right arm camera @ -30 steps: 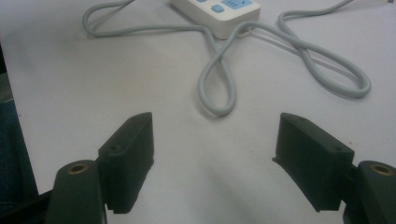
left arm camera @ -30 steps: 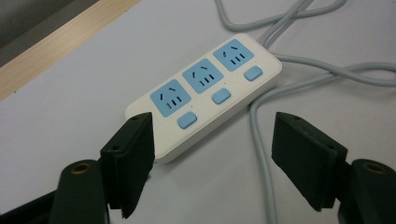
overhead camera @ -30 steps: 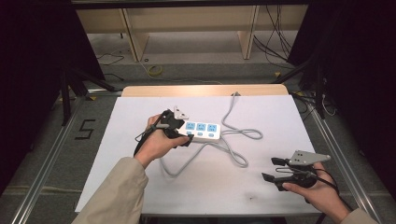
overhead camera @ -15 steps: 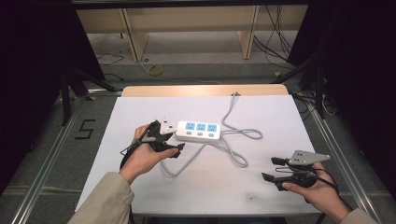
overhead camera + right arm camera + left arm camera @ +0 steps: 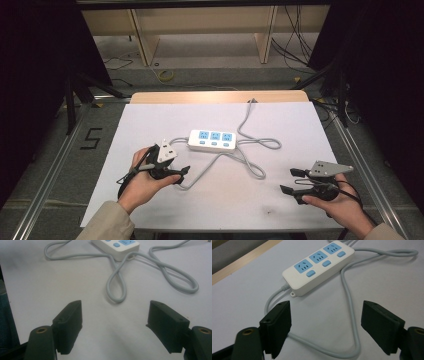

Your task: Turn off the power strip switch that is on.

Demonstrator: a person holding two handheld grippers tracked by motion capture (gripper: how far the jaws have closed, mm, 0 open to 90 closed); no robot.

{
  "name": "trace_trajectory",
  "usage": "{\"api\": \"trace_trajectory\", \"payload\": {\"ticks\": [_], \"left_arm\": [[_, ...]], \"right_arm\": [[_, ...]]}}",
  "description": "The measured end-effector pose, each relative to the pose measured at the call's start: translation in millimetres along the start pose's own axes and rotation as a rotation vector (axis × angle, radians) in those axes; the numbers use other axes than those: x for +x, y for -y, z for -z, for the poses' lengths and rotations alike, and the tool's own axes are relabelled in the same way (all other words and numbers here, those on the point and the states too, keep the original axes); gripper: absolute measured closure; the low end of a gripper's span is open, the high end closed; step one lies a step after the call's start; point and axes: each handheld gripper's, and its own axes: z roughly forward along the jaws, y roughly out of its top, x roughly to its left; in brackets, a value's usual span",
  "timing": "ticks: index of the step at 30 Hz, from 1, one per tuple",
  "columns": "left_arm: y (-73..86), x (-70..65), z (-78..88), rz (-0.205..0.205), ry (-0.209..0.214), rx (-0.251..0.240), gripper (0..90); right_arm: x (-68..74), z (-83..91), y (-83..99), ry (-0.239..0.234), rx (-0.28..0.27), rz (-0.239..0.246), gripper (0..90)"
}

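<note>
Change: the left hand-held gripper (image 5: 181,172) has drawn back from the white three-socket power strip with blue faces (image 5: 213,139) toward the person's side — the strip itself lies where it did; the right hand-held gripper (image 5: 292,181) has not shifted.
Strip position: mid-tabletop on the white sheet-covered tabletop (image 5: 125,130), between the two hands.
Strip axis: long axis runs left to right across the tabletop, sockets facing up, parallel to the far edge.
Strip ends: its grey round cord (image 5: 250,167) leaves the left end, loops toward the person, then crosses to the right and off the far edge.
Bearing from left hand-held gripper: forward and slightly right, near; a cord loop lies just beyond its tips.
Nearer hand: the left, in my judgement — the right sits well apart, near the right front corner.
Left jaws: spread wide, holding nothing.
Right jaws: spread wide, holding nothing.
</note>
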Motion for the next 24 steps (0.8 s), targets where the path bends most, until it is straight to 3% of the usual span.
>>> {"api": "trace_trajectory", "payload": {"ticks": [12, 18, 24], "left_arm": [[22.0, -8.9, 5.6, 0.027, -0.004, -0.044, 22.2], [34.6, -14.7, 5.3, 0.026, 0.013, -0.042, 21.0], [45.8, -16.7, 6.4, 0.023, 0.003, -0.026, 20.3]], "right_arm": [[-0.2, -0.3, 0.0, 0.001, 0.000, 0.000, 28.0], [-0.2, -0.7, 0.0, 0.002, 0.002, 0.000, 27.7], [-0.5, -1.3, 0.3, 0.001, 0.003, 0.001, 27.6]]}}
